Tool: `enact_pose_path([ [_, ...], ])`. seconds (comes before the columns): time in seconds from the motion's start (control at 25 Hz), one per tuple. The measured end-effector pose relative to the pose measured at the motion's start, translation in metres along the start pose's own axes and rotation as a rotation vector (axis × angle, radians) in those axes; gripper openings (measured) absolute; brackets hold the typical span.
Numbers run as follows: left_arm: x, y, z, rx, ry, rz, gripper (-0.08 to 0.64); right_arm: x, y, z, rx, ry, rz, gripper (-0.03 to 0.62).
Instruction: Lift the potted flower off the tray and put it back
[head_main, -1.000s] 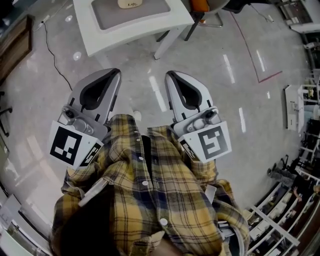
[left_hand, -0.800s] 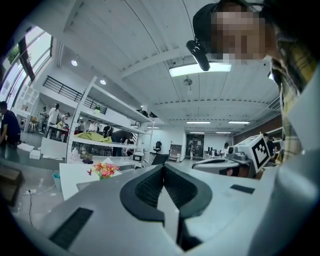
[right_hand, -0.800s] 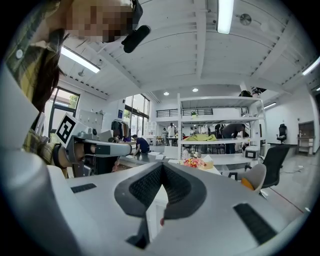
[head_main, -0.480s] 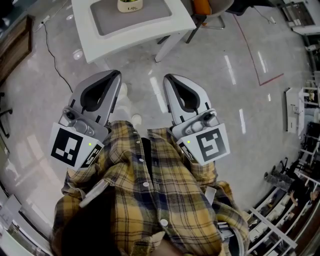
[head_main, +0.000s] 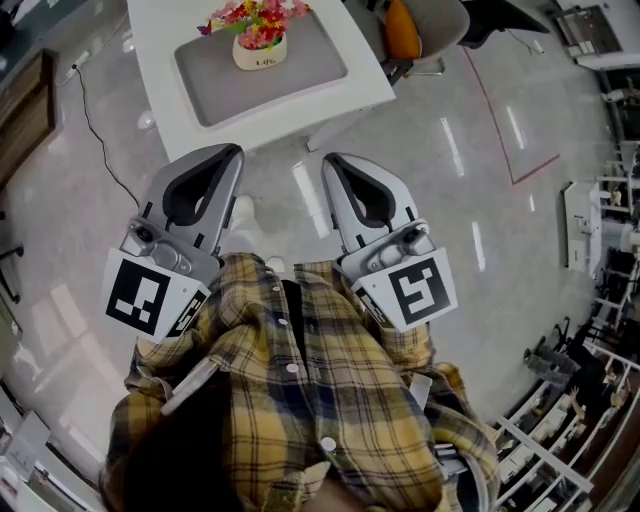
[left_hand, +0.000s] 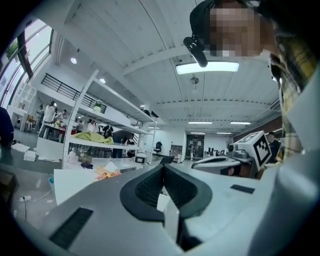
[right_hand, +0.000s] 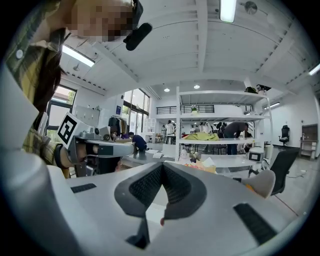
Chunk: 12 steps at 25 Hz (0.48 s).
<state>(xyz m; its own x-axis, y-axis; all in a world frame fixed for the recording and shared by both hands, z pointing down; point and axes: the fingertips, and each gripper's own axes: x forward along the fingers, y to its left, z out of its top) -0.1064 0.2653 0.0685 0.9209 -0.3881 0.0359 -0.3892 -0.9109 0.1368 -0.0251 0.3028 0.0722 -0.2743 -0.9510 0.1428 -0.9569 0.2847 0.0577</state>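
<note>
Potted flower (head_main: 259, 35), pink-red blooms in a cream pot, sitting on the grey rectangular tray (head_main: 300, 70).
The grey left gripper (head_main: 230, 150) and grey right gripper (head_main: 331, 160) are hovering side by side, jaws pressed together and empty, short of the white table (head_main: 155, 70) bearing that tray.

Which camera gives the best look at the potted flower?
The head view: it shows the potted flower, pot and blooms, from above, standing on the grey tray on the white table. The left gripper view and the right gripper view each catch only a small, distant patch of petals.
</note>
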Motion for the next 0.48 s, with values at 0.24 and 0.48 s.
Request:
enact_pose_path([
  [0.24, 0.026, 0.068, 0.013, 0.015, 0.002, -0.006, 0.008, 0.071, -0.023, 0.013, -0.005, -0.003, -0.019, -0.003],
  [0.48, 0.038, 0.114, 0.014, 0.006, 0.028, -0.022, 0.008, 0.117, -0.034, 0.014, 0.021, 0.015, -0.049, -0.003],
])
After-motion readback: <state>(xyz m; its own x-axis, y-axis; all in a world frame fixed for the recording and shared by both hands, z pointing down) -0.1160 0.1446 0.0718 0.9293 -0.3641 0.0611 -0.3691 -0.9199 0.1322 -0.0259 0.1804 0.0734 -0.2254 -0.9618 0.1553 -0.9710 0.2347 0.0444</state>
